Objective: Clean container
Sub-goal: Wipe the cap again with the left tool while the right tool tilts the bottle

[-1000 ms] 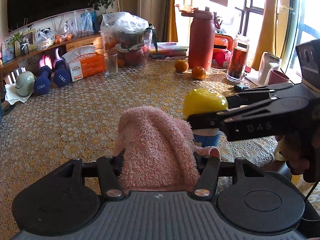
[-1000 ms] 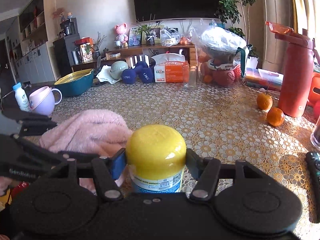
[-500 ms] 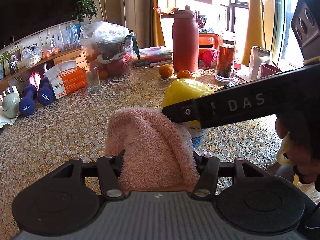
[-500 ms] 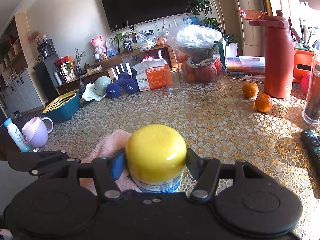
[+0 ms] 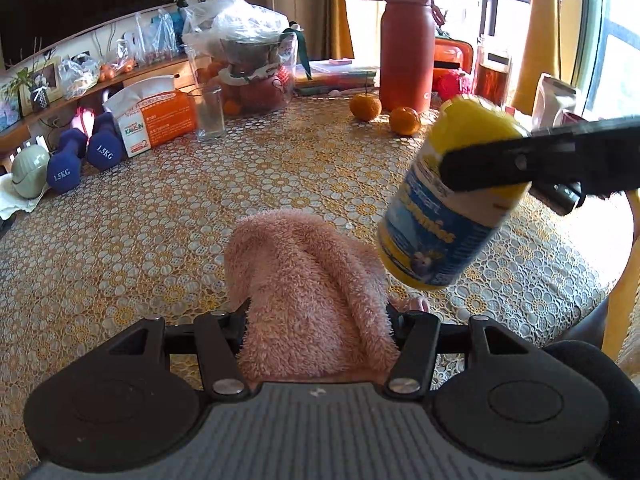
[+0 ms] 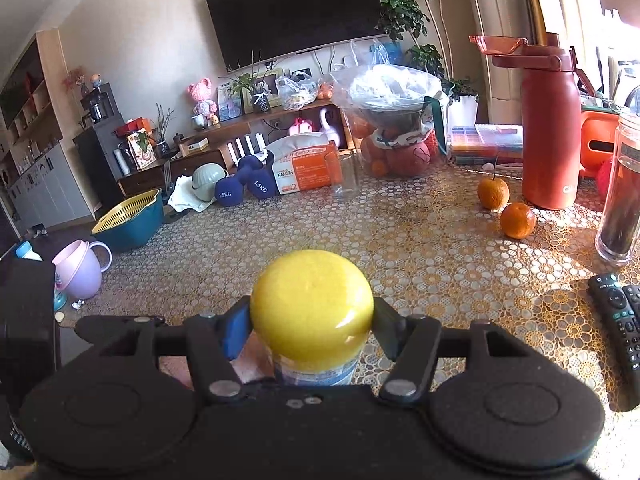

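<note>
A yellow-lidded bottle (image 5: 444, 200) with a blue and white label hangs tilted above the table in the left wrist view, lid toward the window. My right gripper (image 5: 472, 168) is shut on it just below the lid. From the right wrist view the yellow lid (image 6: 312, 306) fills the space between the fingers of that gripper (image 6: 310, 322). My left gripper (image 5: 316, 320) is shut on a fluffy pink cloth (image 5: 308, 292), which stands up between the fingers, just left of and below the bottle's base.
The lace-covered table (image 5: 160, 220) carries a glass (image 5: 208, 112), a tissue box (image 5: 156, 118), blue dumbbells (image 5: 80, 156), two oranges (image 5: 384, 114), a tall red flask (image 5: 406, 46) and a fruit bag (image 5: 248, 60). A remote (image 6: 620, 320) lies at the right; a purple mug (image 6: 80, 268) at the left.
The bottle has been lifted off the table and tipped over to the right, away from the cloth. The cloth stays held in the left gripper.
</note>
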Action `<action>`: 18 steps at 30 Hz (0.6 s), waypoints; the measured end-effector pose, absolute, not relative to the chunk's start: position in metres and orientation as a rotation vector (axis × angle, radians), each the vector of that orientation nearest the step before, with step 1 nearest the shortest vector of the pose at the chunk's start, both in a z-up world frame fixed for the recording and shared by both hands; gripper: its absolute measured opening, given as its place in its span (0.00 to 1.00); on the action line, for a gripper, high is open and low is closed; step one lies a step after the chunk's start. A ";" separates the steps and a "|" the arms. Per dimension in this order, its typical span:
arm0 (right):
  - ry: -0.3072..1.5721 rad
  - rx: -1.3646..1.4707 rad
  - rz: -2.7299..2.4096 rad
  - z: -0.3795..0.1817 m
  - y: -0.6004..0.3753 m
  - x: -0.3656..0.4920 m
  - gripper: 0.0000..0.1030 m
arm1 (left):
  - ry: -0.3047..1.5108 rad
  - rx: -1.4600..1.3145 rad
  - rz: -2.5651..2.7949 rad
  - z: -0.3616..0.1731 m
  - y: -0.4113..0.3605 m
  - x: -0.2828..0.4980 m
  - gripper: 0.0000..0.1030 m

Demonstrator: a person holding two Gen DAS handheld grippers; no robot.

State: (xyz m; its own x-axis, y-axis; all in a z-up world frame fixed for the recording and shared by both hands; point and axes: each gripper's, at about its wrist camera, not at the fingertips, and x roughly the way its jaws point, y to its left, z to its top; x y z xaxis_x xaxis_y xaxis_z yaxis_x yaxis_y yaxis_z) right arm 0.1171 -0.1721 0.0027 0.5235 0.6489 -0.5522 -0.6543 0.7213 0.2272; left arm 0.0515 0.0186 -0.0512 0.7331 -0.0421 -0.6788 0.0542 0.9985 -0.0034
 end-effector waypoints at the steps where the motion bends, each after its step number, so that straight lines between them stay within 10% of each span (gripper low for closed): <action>1: 0.658 -0.025 0.780 0.001 -0.173 0.118 0.60 | 0.739 -0.009 -0.056 -0.046 0.025 0.049 0.55; 18: 0.580 -0.347 0.927 -0.020 -0.156 0.090 0.60 | 0.610 -0.130 -0.283 0.027 0.019 0.059 0.55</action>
State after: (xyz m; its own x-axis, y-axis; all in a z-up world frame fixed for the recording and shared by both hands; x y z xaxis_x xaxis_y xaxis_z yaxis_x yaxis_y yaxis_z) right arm 0.0897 -0.1562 -0.0201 0.4651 0.6465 -0.6048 -0.8265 0.5618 -0.0350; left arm 0.0594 0.0186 0.0269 0.7825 -0.2993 -0.5460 0.2230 0.9534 -0.2031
